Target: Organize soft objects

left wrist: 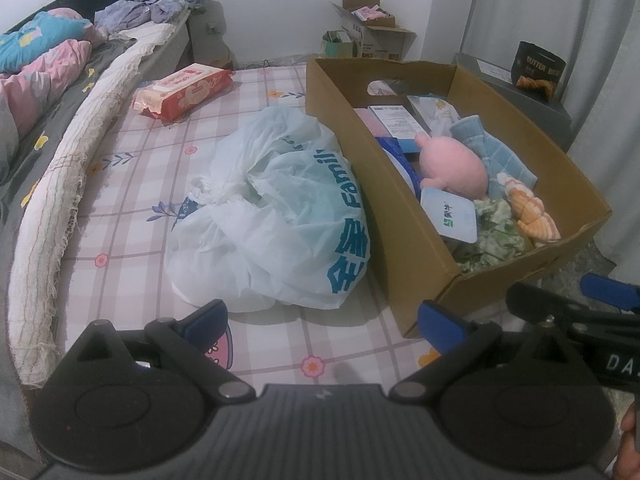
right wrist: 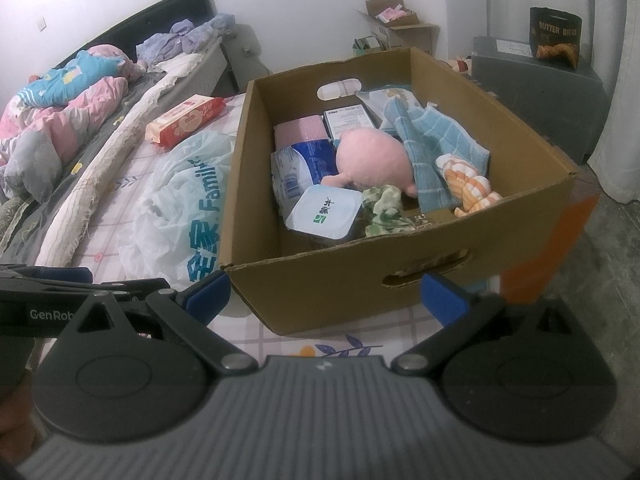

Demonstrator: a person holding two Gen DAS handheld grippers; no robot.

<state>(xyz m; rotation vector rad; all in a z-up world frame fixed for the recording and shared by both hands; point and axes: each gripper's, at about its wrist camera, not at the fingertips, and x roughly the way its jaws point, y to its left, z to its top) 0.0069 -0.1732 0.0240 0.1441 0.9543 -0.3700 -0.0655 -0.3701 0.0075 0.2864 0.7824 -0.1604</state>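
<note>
A cardboard box stands on a checked mat. In it lie a pink plush toy, a blue towel, an orange-and-white plush shrimp, a green patterned cloth and packets. A white plastic bag lies left of the box. My left gripper is open and empty, hovering before the bag. My right gripper is open and empty, before the box's near wall.
A red wet-wipes pack lies on the mat behind the bag. A bed with pink and blue bedding runs along the left. More cardboard boxes and a grey cabinet with a dark bread bag stand at the back.
</note>
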